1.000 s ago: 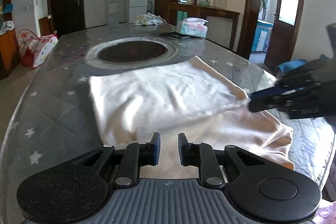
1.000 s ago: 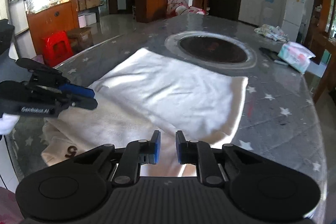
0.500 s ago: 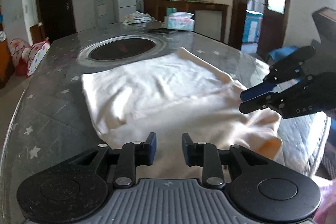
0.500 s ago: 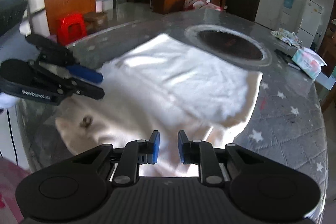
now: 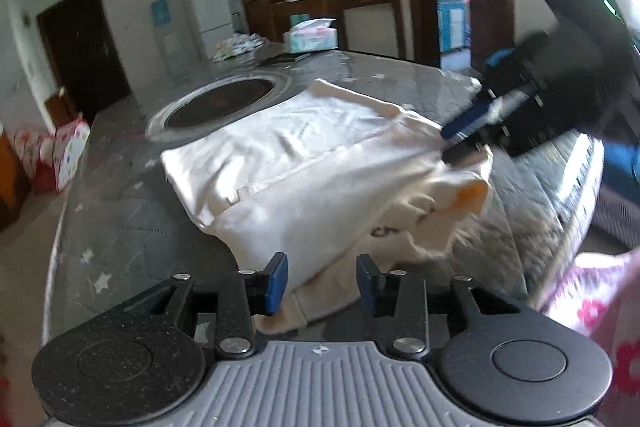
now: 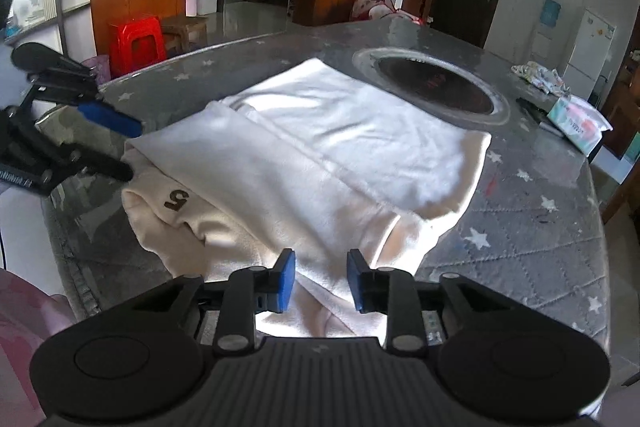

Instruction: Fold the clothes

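Left gripper (image 5: 321, 277): jaws parted, just been opening, cloth edge between the pads, not pinched; cream garment (image 6: 320, 163) lies half-folded on the quilted table (image 6: 532, 227), long axis running away from both tools; right gripper (image 6: 320, 281): likewise parted and opening, nothing clamped; both equally near the hem.

Cream garment (image 6: 320, 163), folded, flat on table (image 6: 540, 239)
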